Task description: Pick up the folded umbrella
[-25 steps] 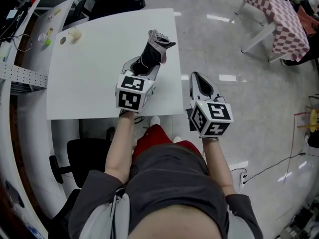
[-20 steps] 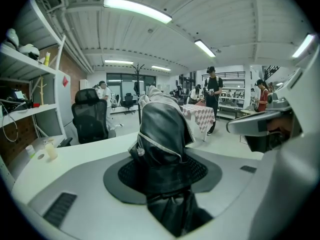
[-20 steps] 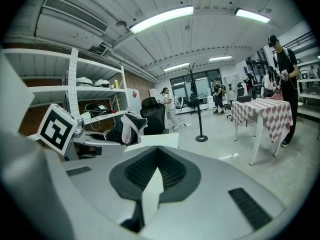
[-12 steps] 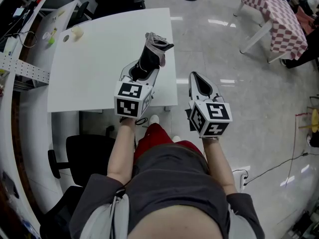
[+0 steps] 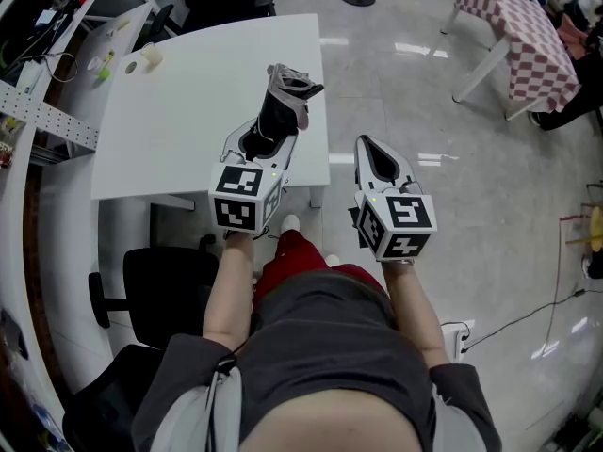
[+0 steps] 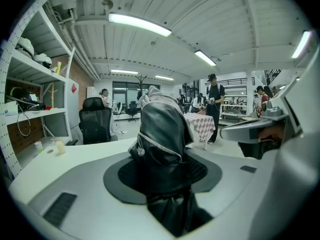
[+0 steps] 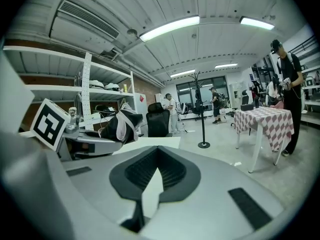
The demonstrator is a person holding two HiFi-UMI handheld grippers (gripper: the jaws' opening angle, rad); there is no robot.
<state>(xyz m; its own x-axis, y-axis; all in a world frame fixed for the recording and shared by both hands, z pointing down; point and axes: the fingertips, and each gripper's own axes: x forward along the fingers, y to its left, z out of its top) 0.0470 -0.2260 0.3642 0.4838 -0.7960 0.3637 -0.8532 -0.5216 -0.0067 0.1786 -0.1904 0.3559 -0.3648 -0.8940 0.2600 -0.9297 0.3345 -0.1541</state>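
Left fingers [image 6: 70,194] clamp the one folded umbrella [image 6: 162,134]; right fingers [image 7: 225,184] pressed together, empty

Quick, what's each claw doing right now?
Left claw: closed on the folded umbrella.
Right claw: closed, holding nothing.

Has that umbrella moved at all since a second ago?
Yes. The folded umbrella, held by the left gripper, has come back toward the white table's near edge.

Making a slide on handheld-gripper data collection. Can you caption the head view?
Left gripper holds the folded umbrella over the white table; right gripper, shut and empty, hangs over the floor.
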